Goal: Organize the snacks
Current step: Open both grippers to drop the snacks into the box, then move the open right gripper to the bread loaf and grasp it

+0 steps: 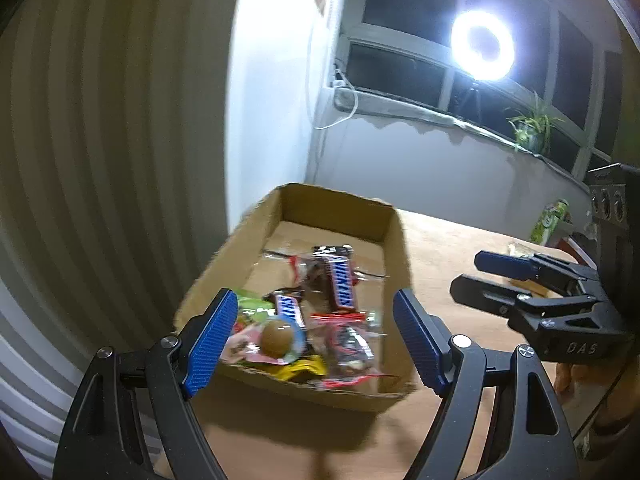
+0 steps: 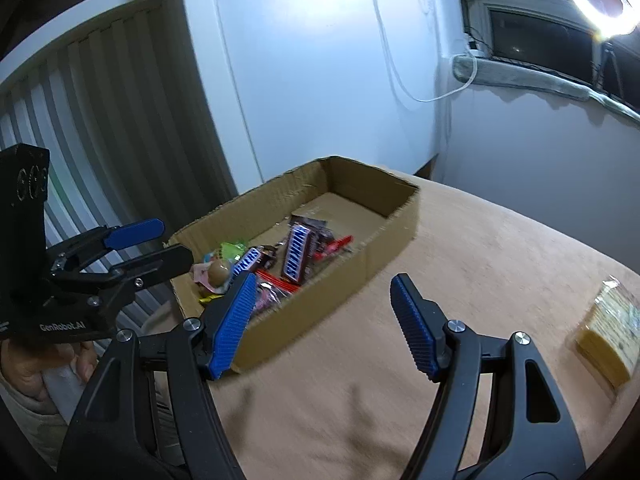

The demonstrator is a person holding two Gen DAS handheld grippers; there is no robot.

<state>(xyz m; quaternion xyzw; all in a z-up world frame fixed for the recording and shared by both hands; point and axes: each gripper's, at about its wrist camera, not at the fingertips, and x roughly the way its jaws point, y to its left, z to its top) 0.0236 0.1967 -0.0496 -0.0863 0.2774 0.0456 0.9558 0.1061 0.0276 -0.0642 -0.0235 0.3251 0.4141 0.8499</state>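
Tan table (image 2: 460, 264): box (image 2: 384, 256) loaded with snacks. Left gripper (image 1: 316, 340), right gripper (image 2: 320, 328) released, empty. Next: fetch yellow packet (image 2: 608, 336).

Box (image 2: 384, 252): matt brown corrugated cardboard, ragged cut edges. Snickers bars (image 2: 297, 254): glossy plastic wrappers. Table cover (image 2: 460, 280): matt beige cloth, slightly wrinkled. Left gripper (image 1: 316, 340) and right gripper (image 2: 324, 324): matt black plastic, ribbed blue pads (image 2: 412, 328), shiny metal pins. Packet (image 2: 612, 336): clear glossy film.

Black-framed tongs (image 1: 312, 340), blue ribbed pads (image 1: 210, 334), silver screws, white "GenRobot.AI" lettering.
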